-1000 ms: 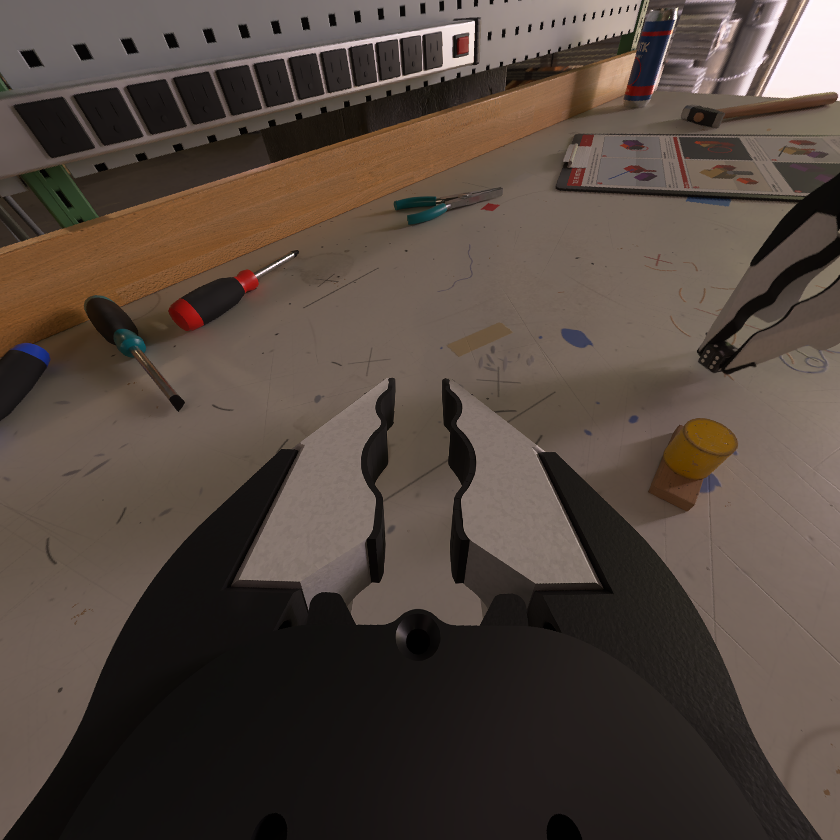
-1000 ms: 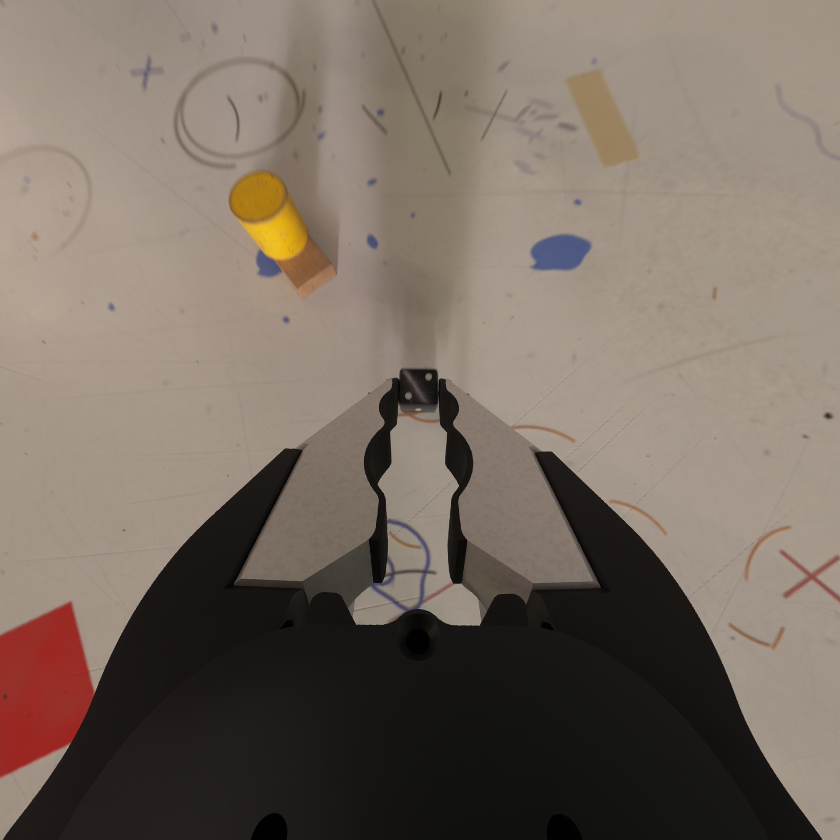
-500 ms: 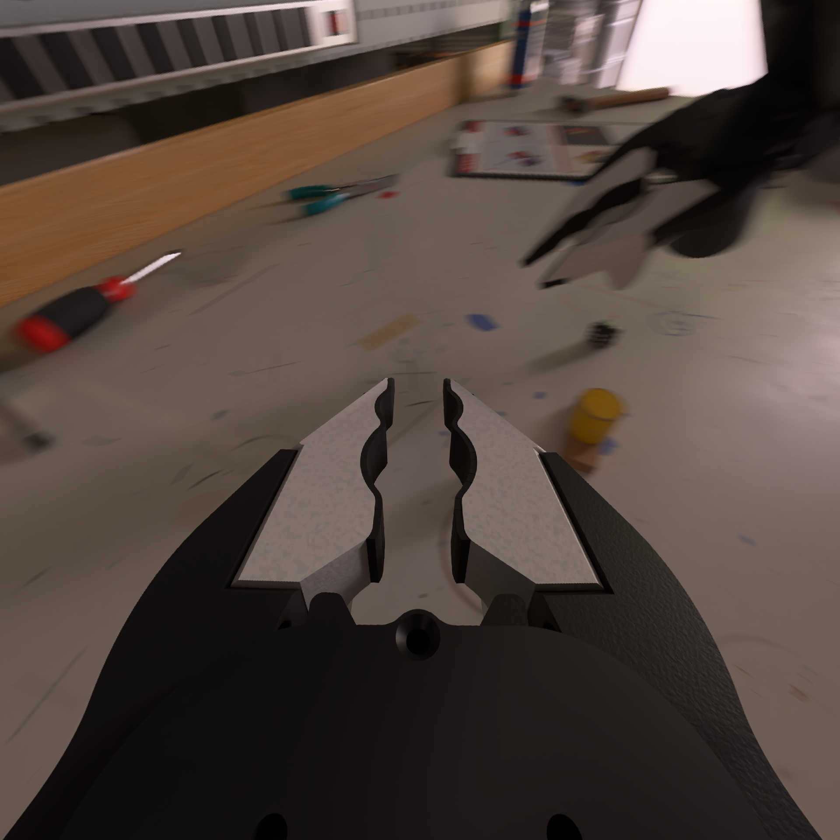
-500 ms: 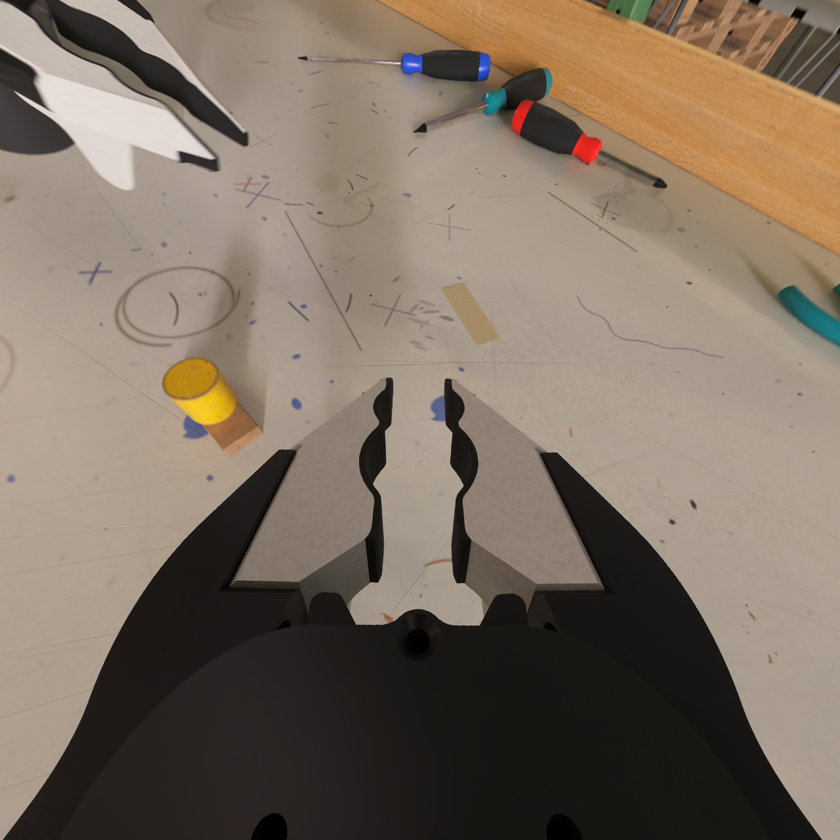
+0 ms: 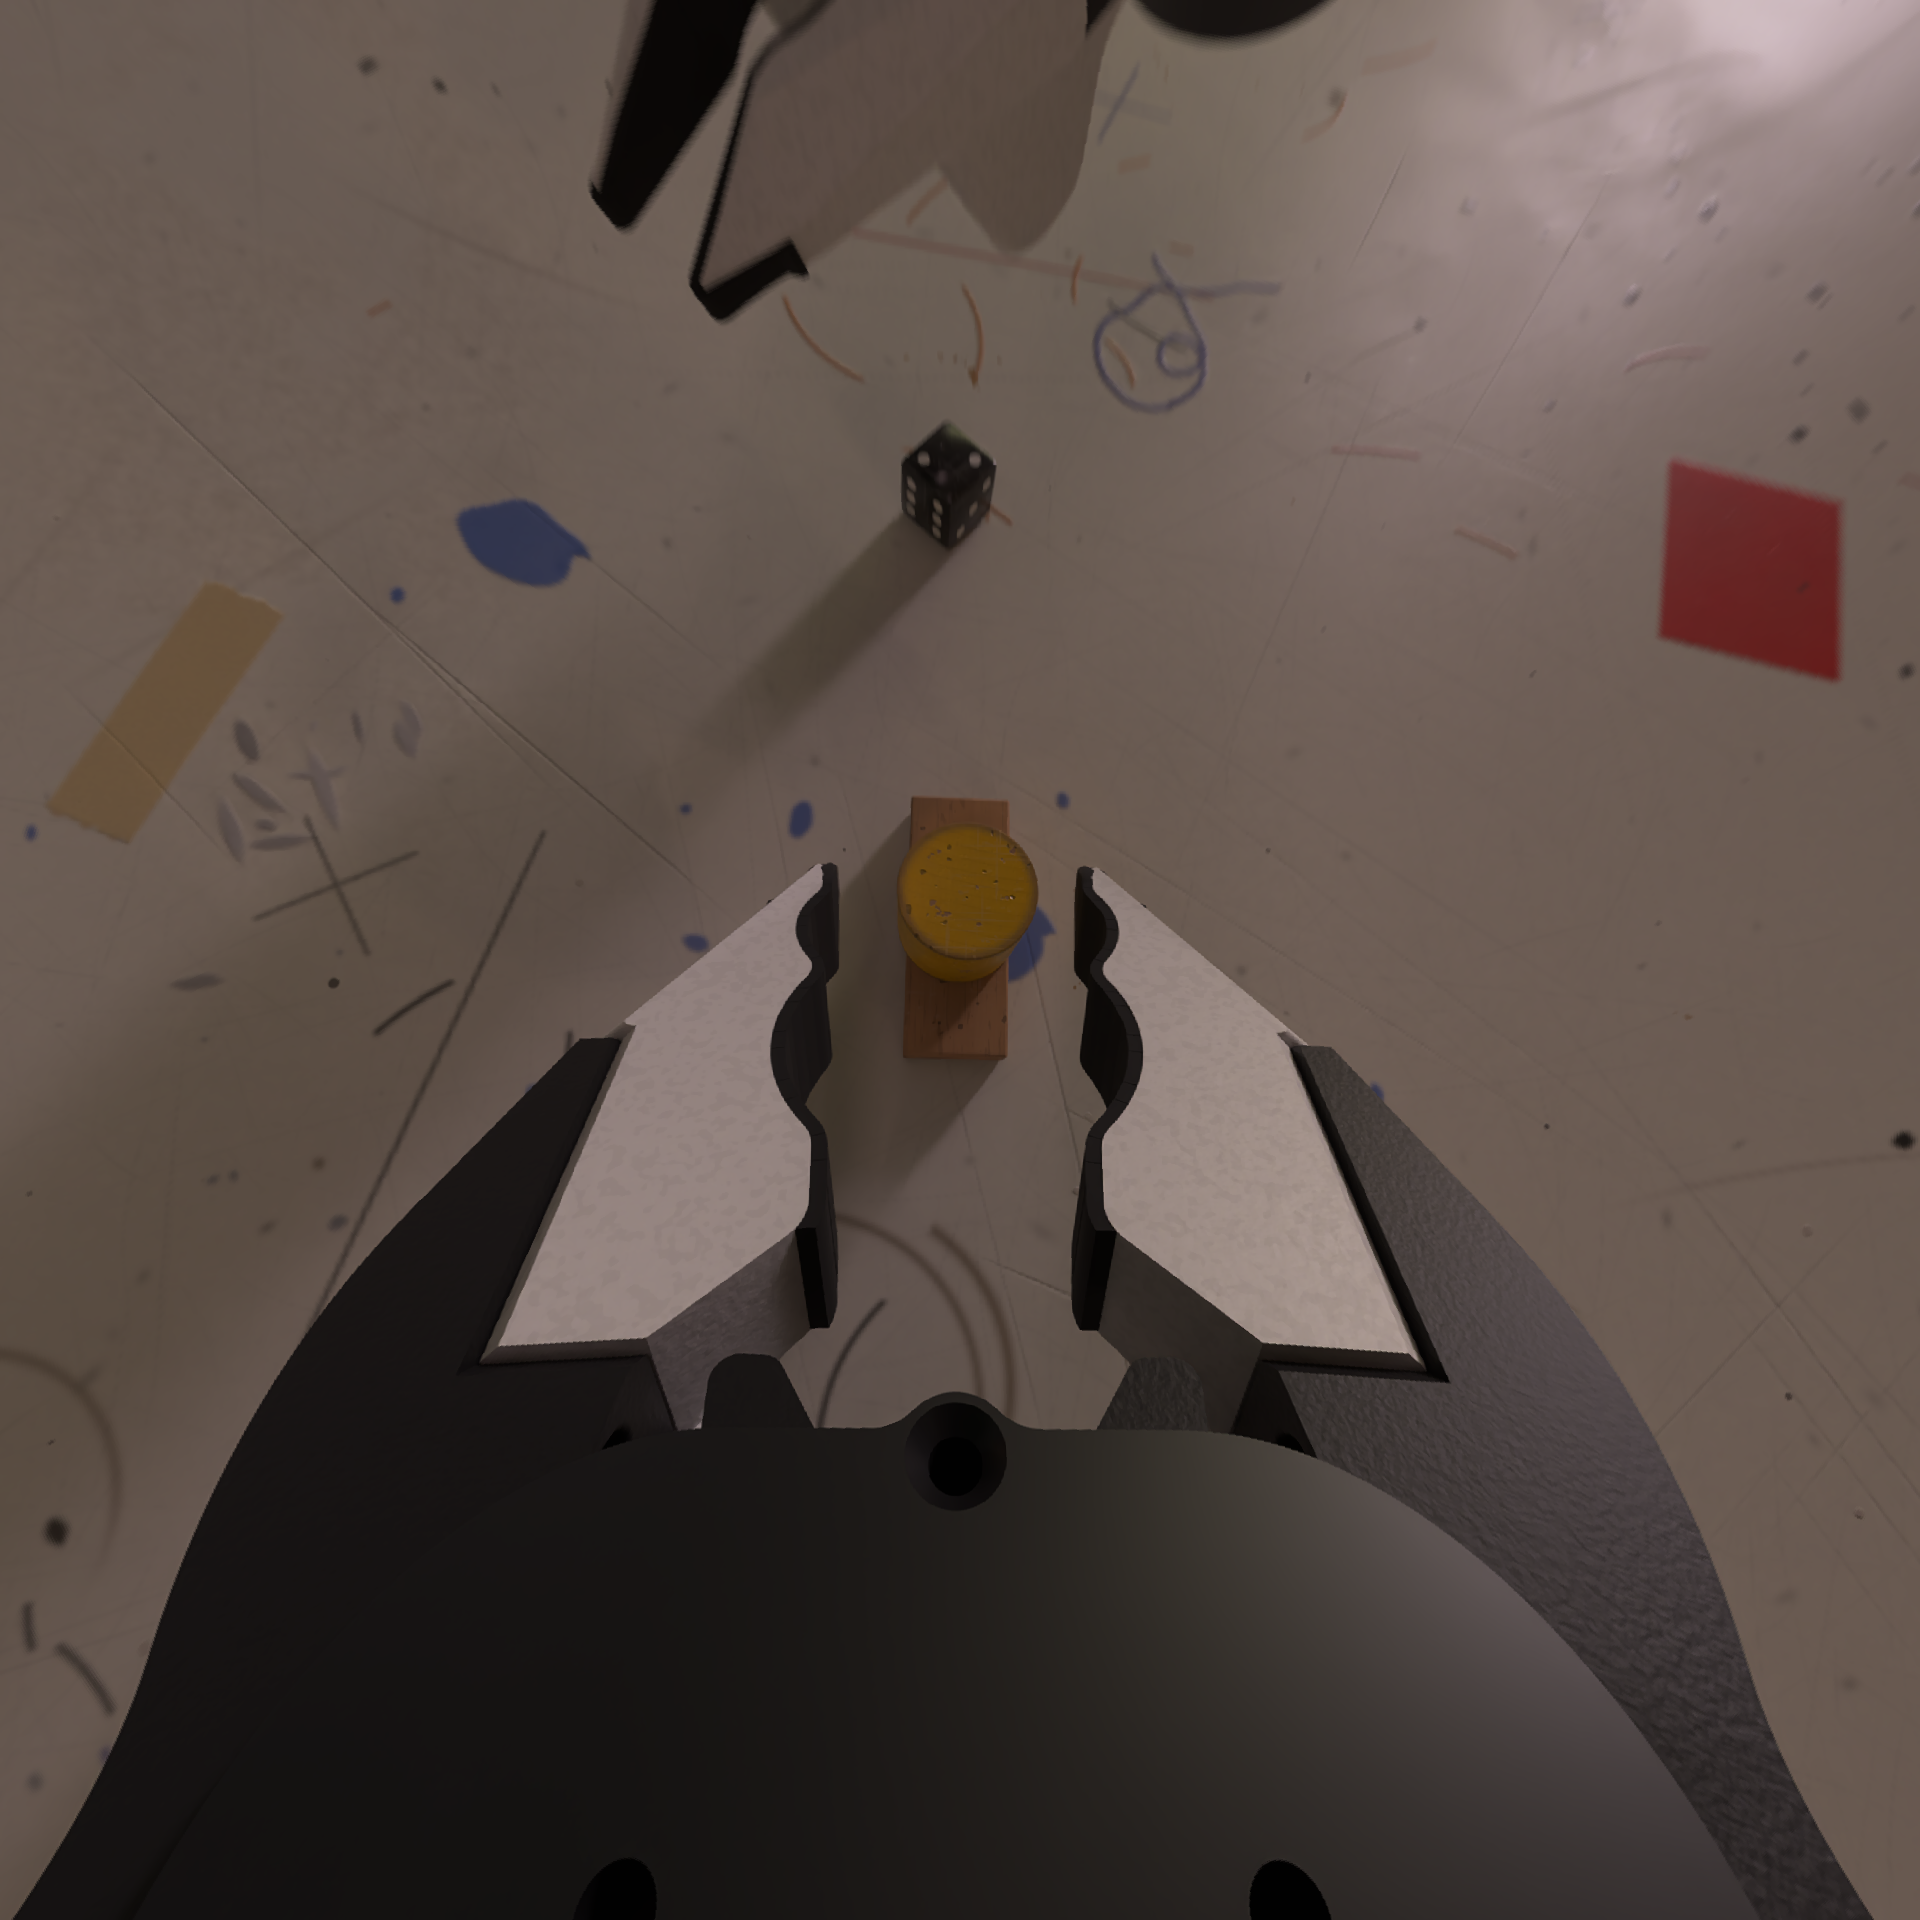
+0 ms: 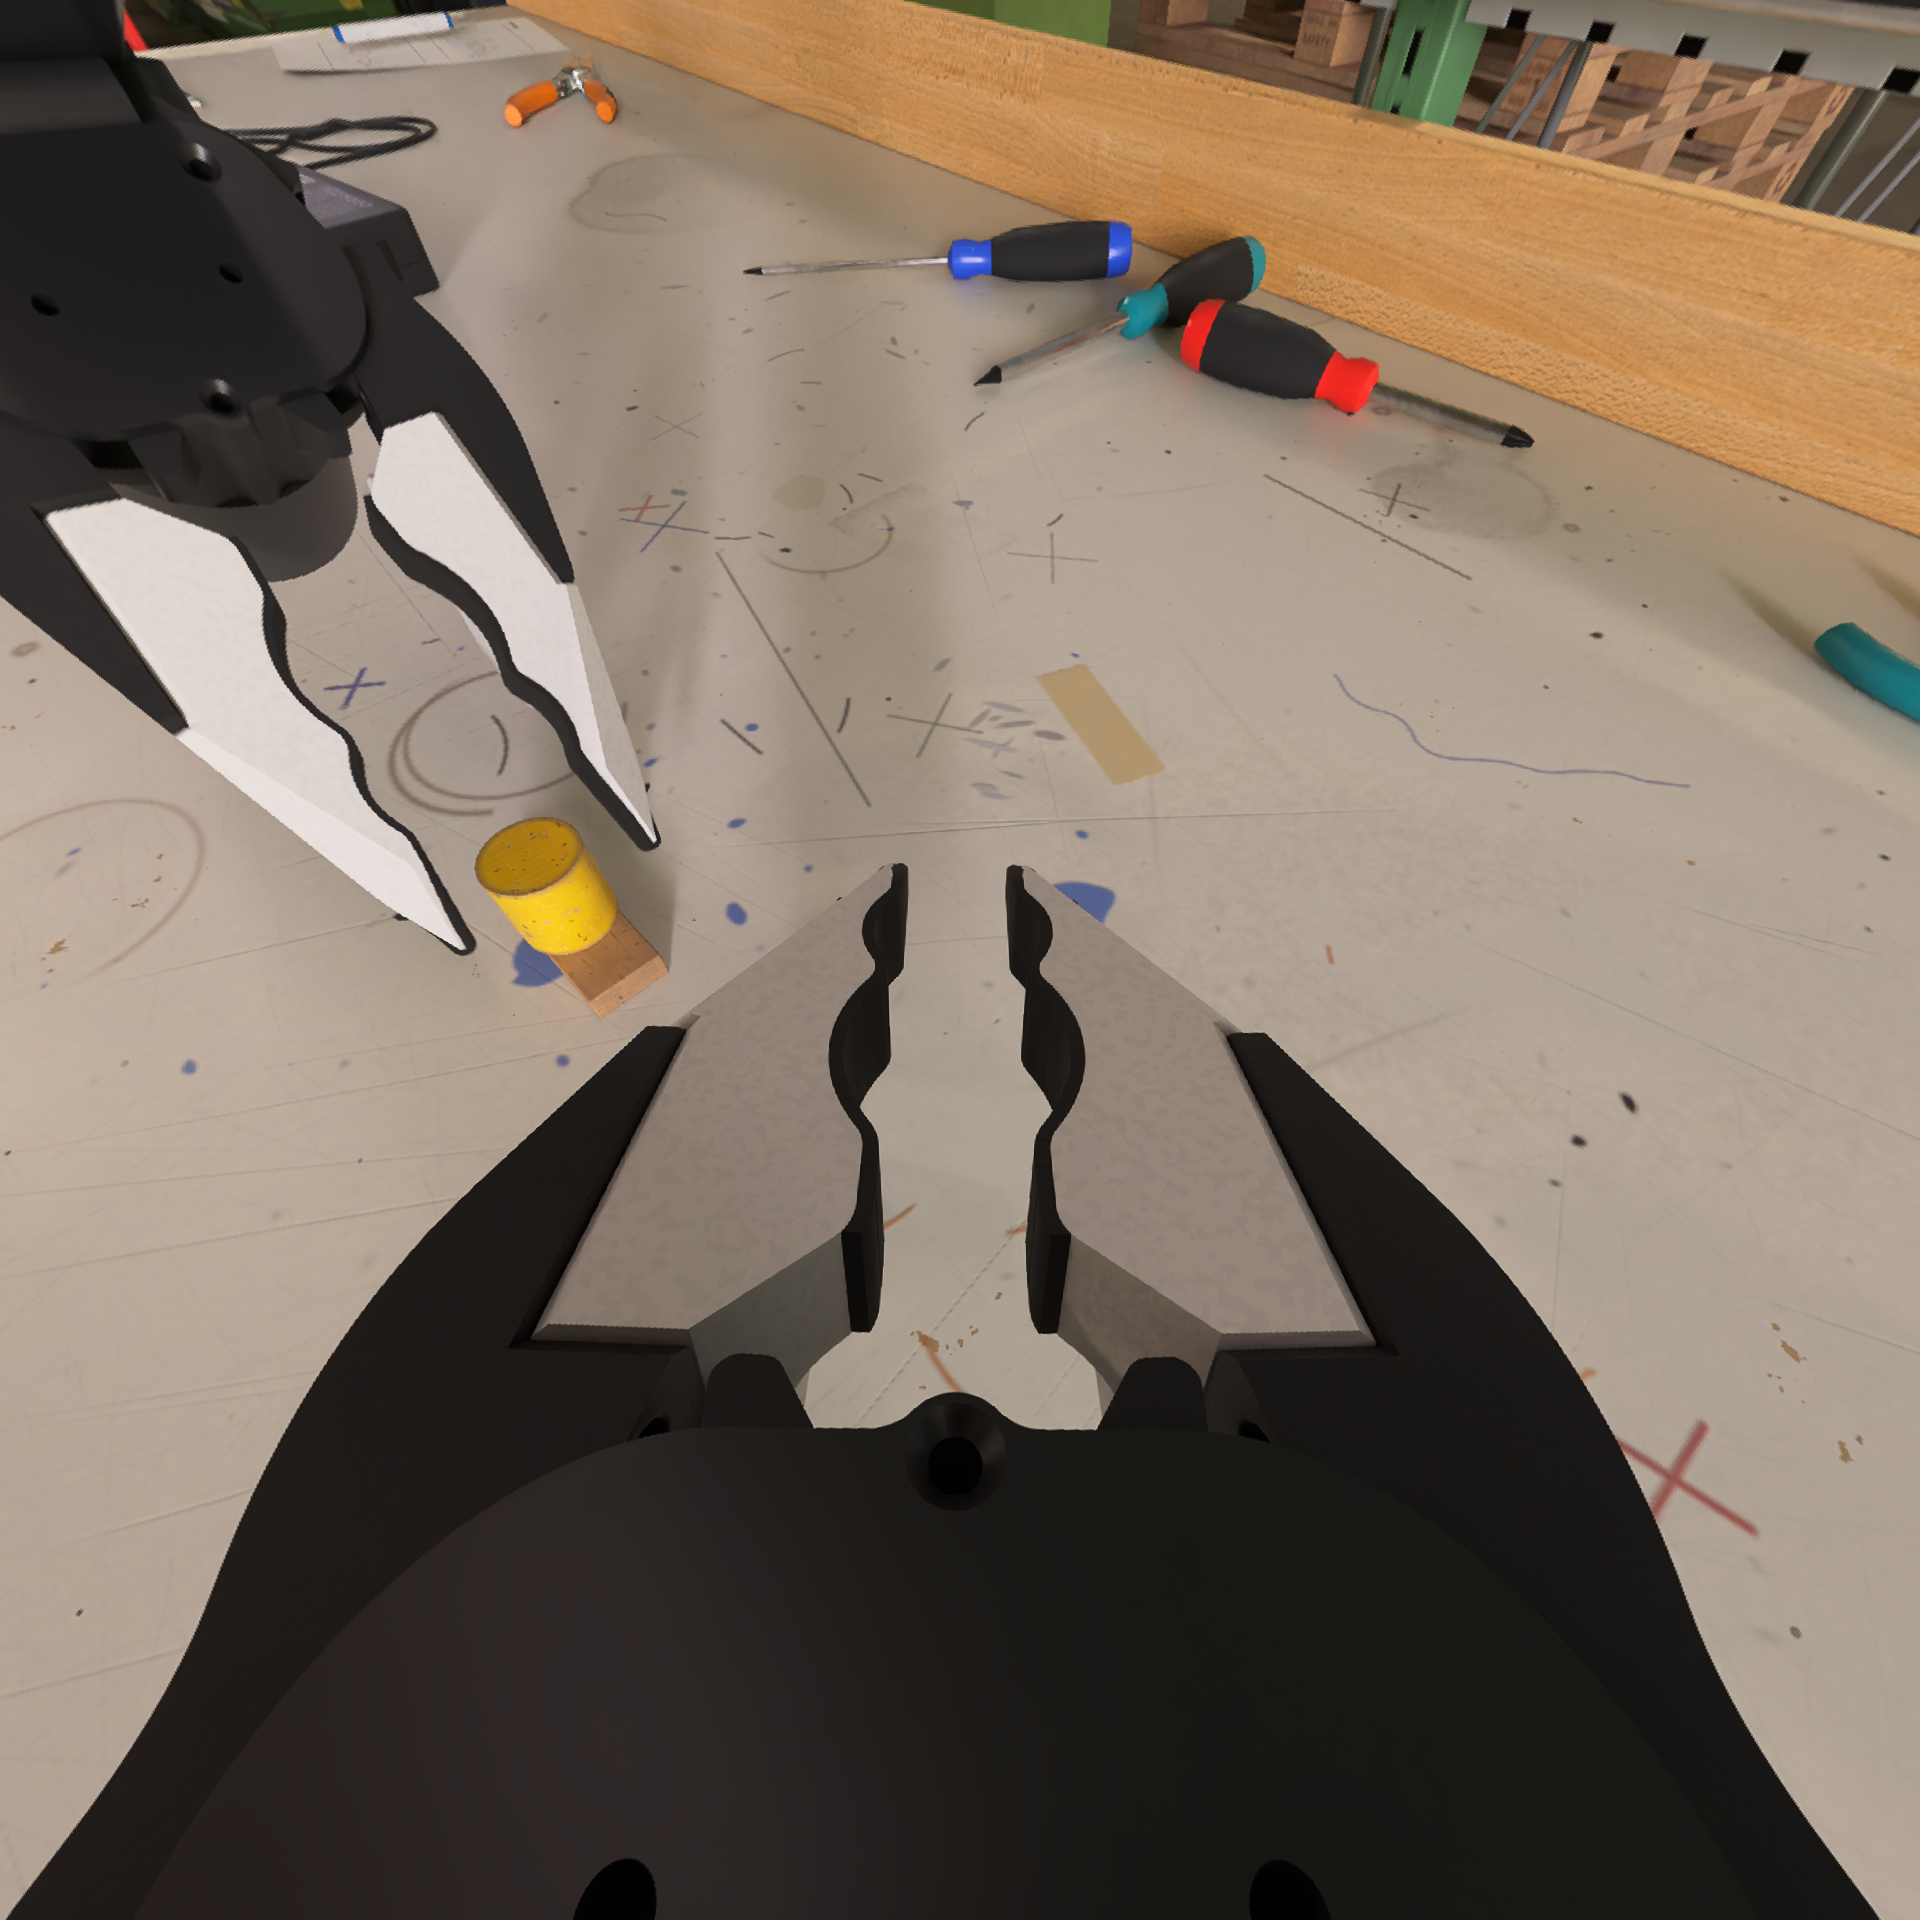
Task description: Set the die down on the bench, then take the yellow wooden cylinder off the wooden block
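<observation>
The yellow wooden cylinder (image 5: 966,914) stands upright on the small wooden block (image 5: 956,1023) on the bench. My left gripper (image 5: 956,883) is open wide, pointing down, with one finger on each side of the cylinder and not touching it. The right wrist view shows the left gripper (image 6: 551,888) the same way, around the cylinder (image 6: 545,883) on the block (image 6: 613,971). The black die (image 5: 945,497) lies on the bench beyond the block. My right gripper (image 6: 956,878) is empty with a narrow gap between its jaws, and hovers above the bench (image 5: 727,208). The die is hidden in the right wrist view.
Three screwdrivers, blue (image 6: 1039,251), teal (image 6: 1195,286) and red (image 6: 1278,358), lie near the wooden back rail (image 6: 1351,208). Orange pliers (image 6: 561,99) lie far left. A teal handle (image 6: 1870,670) shows at the right. A red square (image 5: 1751,571) and tape (image 5: 166,712) mark the bench.
My right gripper let go of the die, which now rests on the bench, and pulled back. My left gripper swung over the cylinder, tilted down and opened wider around it.
</observation>
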Available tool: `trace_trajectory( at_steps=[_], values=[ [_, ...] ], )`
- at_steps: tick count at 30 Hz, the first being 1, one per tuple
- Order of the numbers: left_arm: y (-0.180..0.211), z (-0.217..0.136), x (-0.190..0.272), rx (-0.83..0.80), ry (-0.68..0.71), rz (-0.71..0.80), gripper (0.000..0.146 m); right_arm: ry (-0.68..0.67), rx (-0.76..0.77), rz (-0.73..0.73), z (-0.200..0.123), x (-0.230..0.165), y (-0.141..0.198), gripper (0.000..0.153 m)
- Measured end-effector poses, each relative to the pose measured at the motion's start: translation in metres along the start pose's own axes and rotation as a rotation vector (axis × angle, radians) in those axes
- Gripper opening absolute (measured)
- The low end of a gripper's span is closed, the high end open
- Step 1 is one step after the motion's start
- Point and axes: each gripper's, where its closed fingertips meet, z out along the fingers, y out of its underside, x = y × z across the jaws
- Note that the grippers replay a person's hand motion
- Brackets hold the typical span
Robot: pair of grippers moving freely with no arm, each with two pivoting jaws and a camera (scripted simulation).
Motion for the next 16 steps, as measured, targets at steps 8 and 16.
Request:
trace_trajectory(
  at_steps=[8,16],
  values=[
    [0.010,-0.007,0.014,-0.159,-0.001,0.125,0.026,-0.007,0.013,-0.015,-0.002,-0.004,-0.002,0.018],
    [0.019,-0.009,0.018,-0.188,0.113,0.230,0.026,0.006,-0.016,-0.021,0.000,-0.003,0.003,0.018]
  ],
)
